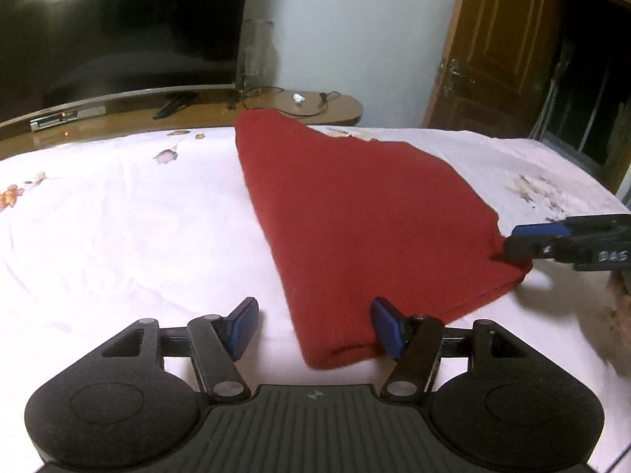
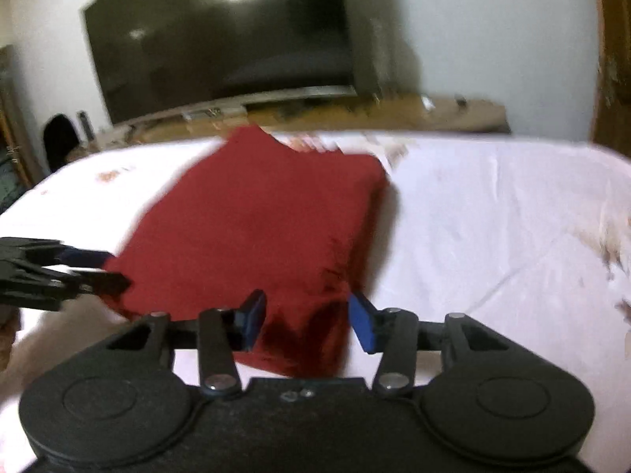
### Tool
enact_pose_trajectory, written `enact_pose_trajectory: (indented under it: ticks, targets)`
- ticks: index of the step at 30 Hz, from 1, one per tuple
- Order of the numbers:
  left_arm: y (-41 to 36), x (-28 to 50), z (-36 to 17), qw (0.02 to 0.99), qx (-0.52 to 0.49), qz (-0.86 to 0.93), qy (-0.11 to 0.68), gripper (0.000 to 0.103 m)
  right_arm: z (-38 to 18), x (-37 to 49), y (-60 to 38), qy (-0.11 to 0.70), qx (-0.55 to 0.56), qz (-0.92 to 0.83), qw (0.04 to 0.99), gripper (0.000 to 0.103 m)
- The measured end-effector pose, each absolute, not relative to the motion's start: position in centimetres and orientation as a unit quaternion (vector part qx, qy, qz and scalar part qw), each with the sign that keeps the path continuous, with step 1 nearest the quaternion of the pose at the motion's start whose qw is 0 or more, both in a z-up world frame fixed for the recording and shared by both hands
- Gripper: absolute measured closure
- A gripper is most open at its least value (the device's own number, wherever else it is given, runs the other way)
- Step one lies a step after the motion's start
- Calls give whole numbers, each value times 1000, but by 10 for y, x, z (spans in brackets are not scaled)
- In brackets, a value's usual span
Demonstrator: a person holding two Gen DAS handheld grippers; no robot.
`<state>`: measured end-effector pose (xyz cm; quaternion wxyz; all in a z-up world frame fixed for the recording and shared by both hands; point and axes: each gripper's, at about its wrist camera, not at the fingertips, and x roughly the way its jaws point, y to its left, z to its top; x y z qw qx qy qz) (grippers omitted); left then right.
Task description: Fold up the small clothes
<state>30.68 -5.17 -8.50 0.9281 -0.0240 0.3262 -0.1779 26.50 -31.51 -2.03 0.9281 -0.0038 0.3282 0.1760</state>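
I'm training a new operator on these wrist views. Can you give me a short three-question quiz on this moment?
1. True or false: the left gripper is shut on the red cloth.
2. What does the cloth lie on? A) bare wooden floor B) white flowered sheet C) glass table
3. Fill in: the dark screen behind the bed is a ____.

Key: 1. False; both grippers are open, the right gripper too, each at a near corner of the cloth. 2. B. 3. TV.
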Motion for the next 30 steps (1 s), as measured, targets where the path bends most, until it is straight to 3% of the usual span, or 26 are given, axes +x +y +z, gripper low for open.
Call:
enact_pose_trajectory:
  ticks: [3,4,7,14,15,17,26,29,30]
  targets:
    - [-54,307,-88,927,-31,-169,334,40,-33,270,-312,352,8,173,920,56]
    - [-57,305,-87,927,-29,-166,334,40,-47,279,-309,385,-6,154,910,49]
    - [-61,303,-85,928,-18,-164,334,40,-43,287,-317,391,38,144,908,50]
    - [-64,302,-78,929,-14,-164,331,39,-19,272,-322,333,66,150,929,51]
    - [-64,303,-76,930,-14,-165,328,37,-18,273,-323,330,70,150,929,51]
    - [-61,306,-71,935,-18,-164,315,21,-16,275,-322,327,82,155,928,50]
    - [-39,389,-75,914,-145,-167,340,20,-9,332,-324,304,134,139,933,46]
    - [-29,414,-108,870,-252,-190,379,13,-38,363,-321,356,125,117,919,45]
    - [-30,415,-107,875,-239,-191,376,13,-54,373,-321,383,118,116,909,45]
